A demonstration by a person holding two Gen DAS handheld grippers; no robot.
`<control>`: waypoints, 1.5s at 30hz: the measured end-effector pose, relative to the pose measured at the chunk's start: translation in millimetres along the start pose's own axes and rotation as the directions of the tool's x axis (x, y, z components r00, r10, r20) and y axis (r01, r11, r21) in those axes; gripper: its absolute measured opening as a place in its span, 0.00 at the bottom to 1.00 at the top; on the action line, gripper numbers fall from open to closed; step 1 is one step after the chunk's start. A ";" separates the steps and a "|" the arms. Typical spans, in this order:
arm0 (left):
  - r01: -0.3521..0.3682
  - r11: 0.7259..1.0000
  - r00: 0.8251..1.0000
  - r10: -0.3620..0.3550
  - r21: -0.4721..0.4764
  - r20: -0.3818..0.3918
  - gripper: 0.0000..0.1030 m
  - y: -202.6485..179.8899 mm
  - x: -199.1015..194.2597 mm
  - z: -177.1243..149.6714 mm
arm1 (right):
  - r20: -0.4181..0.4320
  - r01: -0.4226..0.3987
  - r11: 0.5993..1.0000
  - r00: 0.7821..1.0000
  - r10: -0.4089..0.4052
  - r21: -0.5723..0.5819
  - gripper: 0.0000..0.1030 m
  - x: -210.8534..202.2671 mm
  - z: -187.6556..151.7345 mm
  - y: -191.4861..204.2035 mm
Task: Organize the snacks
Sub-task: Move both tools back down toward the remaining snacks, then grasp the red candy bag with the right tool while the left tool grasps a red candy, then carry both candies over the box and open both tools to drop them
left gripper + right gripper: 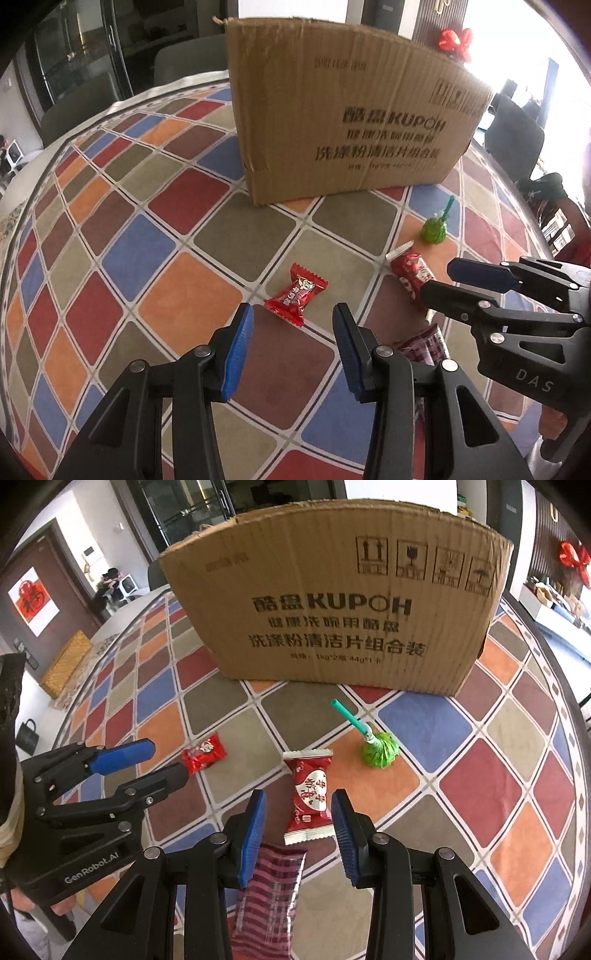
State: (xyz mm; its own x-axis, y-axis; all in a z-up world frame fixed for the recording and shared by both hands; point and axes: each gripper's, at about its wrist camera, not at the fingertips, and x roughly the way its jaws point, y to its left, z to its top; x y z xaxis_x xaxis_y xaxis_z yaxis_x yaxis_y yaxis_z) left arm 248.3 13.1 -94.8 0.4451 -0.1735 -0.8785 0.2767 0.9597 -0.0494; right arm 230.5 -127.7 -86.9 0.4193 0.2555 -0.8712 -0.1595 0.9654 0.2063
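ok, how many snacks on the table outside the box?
4. Small red candy at left, red-white packet ahead of the right gripper's fingers, striped wrapper beneath them, green lollipop near the cardboard box. Box contents hidden.

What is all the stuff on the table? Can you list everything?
cardboard box: one, brown, at the back of the table
small candy: one, red, front left of the box
long snack pack: one, red and white, just ahead of the right gripper
striped packet: one, dark red, under the right gripper
lollipop: one, green with teal stick, right of the snacks
tablecloth: one, coloured squares, under everything
left gripper: open, near the small candy
right gripper: open
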 end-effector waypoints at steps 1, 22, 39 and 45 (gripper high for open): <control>0.000 1.000 1.000 0.000 0.004 -0.006 0.43 0.3 3.7 0.3 | -0.002 0.000 1.000 1.000 0.000 0.001 0.37 1.7 0.3 -0.6; 0.021 1.000 0.999 -0.020 0.012 -0.044 0.41 4.7 37.8 13.2 | -0.036 0.009 1.000 0.999 -0.008 0.016 0.37 28.8 8.9 -2.5; 0.047 0.999 0.999 -0.047 -0.013 -0.019 0.19 -0.6 23.0 11.0 | -0.037 -0.009 1.000 0.999 0.009 0.000 0.22 34.0 9.0 1.9; 0.054 0.998 0.999 -0.054 -0.018 0.000 0.19 -5.8 13.9 8.9 | -0.019 -0.023 1.000 1.000 0.023 0.000 0.22 25.2 6.8 3.3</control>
State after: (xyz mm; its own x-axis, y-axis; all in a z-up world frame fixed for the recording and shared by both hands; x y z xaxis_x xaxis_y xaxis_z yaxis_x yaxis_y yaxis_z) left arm 260.5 3.1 -102.5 0.4300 -0.2249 -0.8744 0.2851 0.9527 -0.1049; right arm 246.6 -117.8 -105.1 0.3981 0.2762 -0.8748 -0.1694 0.9593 0.2258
